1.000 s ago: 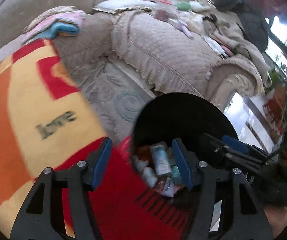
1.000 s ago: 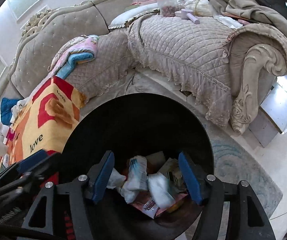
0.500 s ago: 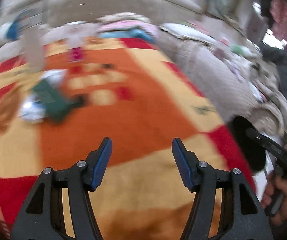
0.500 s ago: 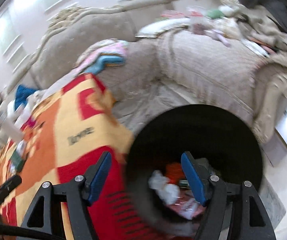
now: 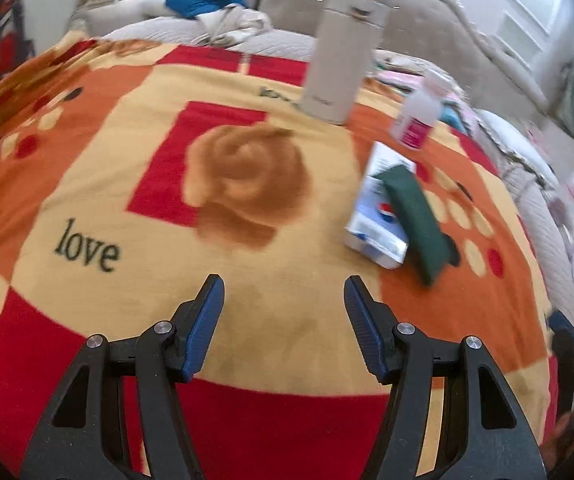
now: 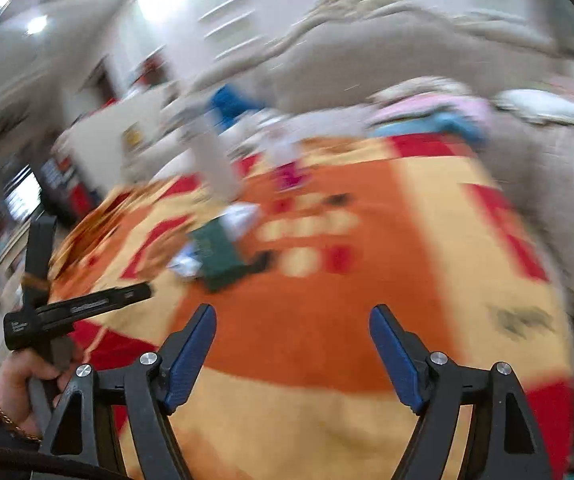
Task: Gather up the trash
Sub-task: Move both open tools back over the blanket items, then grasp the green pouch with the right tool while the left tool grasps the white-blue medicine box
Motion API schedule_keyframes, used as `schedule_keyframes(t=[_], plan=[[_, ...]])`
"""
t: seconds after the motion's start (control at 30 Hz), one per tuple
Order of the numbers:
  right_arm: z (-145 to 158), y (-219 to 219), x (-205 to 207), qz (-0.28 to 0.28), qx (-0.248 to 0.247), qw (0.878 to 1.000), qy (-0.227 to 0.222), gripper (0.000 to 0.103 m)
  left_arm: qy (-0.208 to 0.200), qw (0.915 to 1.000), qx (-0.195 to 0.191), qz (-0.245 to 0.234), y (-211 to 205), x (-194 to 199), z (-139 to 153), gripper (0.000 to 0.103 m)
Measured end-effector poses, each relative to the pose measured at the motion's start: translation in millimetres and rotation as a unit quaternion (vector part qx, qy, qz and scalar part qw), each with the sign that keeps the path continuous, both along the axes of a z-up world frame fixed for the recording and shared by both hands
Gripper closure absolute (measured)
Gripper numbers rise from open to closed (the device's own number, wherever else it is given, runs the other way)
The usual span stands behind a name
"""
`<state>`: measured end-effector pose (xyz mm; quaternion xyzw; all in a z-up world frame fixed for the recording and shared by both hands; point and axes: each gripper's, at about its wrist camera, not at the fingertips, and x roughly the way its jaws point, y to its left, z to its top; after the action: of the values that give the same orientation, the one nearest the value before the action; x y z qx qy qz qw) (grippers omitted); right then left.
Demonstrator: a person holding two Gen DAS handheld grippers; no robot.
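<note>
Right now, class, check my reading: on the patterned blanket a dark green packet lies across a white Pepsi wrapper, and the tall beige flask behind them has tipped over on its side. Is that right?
Not quite. The tall beige flask stands upright, as the left wrist view shows. The rest holds: the dark green packet lies across the white Pepsi wrapper on the patterned blanket.

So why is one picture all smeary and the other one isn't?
Right wrist view: the blanket, the sofa and the wall are streaked with motion blur, while its own blue fingers stay sharp. Left wrist view: much clearer, the word "love" is readable, with only slight softness on the green packet. Both views bulge at the edges from the fisheye lens.
</note>
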<state>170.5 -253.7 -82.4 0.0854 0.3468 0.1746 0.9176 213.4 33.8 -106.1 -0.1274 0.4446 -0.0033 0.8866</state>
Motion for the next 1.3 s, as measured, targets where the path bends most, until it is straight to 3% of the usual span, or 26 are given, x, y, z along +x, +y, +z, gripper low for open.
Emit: schedule_keyframes(t=[0.17,0.37,0.4,0.43,0.47,0.67,0.8,0.9,0.97,1.03,1.17,1.3], plan=[[-7.5,66.5,68.8,0.073,-0.015,0.997,0.012,0.026,0.019,0.9992,-0.031,0.019,14.2,8.1,-4.1,0.042],[-27.8,104.2,119.1,0.109,-0.042,0.992,0.04,0.027,0.023,0.9984,-0.048,0.021,15.8,14.3,-2.7,0.042],[-32.0,107.1,122.7,0.114,-0.043,0.991,0.049,0.032,0.021,0.9985,-0.047,0.02,15.4,14.4,-1.9,0.042],[-38.2,109.4,126.7,0.121,-0.041,0.989,0.069,0.048,0.02,0.9986,-0.046,0.019,15.1,15.0,-1.1,0.042],[-37.9,107.8,126.3,0.126,-0.024,0.989,0.071,0.062,0.017,0.9986,-0.046,0.02,15.3,15.1,-0.2,0.042],[-9.3,78.9,88.0,0.091,0.012,0.994,0.053,0.063,-0.024,0.9987,-0.046,0.007,9.3,17.2,11.9,0.042],[-1.8,41.1,39.2,0.001,0.019,0.998,0.057,0.063,-0.071,0.9942,-0.015,-0.079,-24.9,37.1,21.8,0.042],[-20.0,13.6,4.7,-0.031,0.08,0.994,0.06,0.063,-0.08,0.986,0.0,-0.146,-48.6,57.7,18.0,0.042],[-43.7,-1.9,-7.1,-0.06,0.115,0.987,0.099,0.063,-0.086,0.98,0.009,-0.179,-59.2,64.3,15.9,0.042],[-43.8,-10.8,-10.2,-0.052,0.14,0.984,0.095,0.063,-0.087,0.9737,0.031,-0.208,-71.2,72.8,12.2,0.042],[-43.7,-14.0,-10.1,-0.036,0.131,0.986,0.092,0.063,-0.061,0.9754,0.062,-0.203,-79.8,89.5,-1.2,0.042],[-43.5,-8.4,-10.2,-0.033,0.12,0.988,0.094,0.063,-0.044,0.9828,0.04,-0.175,-69.7,102.4,-6.0,0.042]])
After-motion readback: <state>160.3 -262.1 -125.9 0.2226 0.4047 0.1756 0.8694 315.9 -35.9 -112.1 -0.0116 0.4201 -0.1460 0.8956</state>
